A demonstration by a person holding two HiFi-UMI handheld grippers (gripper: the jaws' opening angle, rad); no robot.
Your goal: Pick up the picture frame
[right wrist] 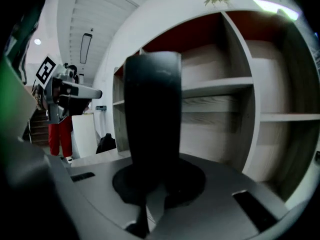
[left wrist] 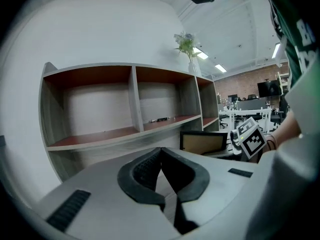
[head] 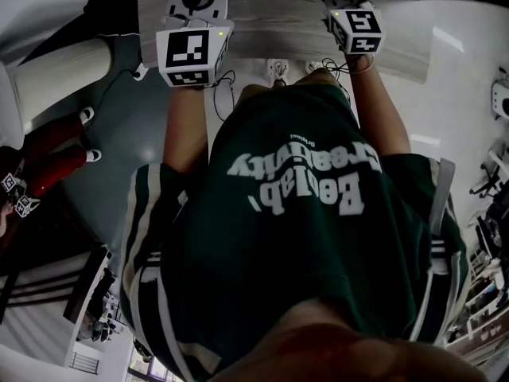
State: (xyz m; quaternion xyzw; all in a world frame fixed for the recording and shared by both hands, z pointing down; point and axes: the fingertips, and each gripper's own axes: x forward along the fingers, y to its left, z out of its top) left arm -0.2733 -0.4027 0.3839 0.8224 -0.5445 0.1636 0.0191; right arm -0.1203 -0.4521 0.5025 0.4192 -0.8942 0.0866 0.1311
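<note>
Right gripper view is showing the right gripper (right wrist: 152,181) clamping its jaws on the picture frame (right wrist: 152,109), which is standing upright between them as a tall dark slab and hiding much of what lies ahead. In the left gripper view the same frame is appearing as a dark border round a tan panel, just beside the right gripper's marker cube and in front of the open shelf unit (left wrist: 132,104). Whether its lower edge is clearing the pale tabletop (head: 278,14) I cannot tell. The left gripper (left wrist: 161,154) is holding its jaws together on nothing, so it is lending no support. The main risk, as I am judging it, is lying in that single grip, seemingly low on the frame: the weight above the pads may be levering it, so it could be tipping or sliding out if the hand is jerking or tilting. A second risk is coming from the shelf unit near ahead, since the frame is blocking that gripper's own sight and a forward swing could be knocking a corner against the boards.
</note>
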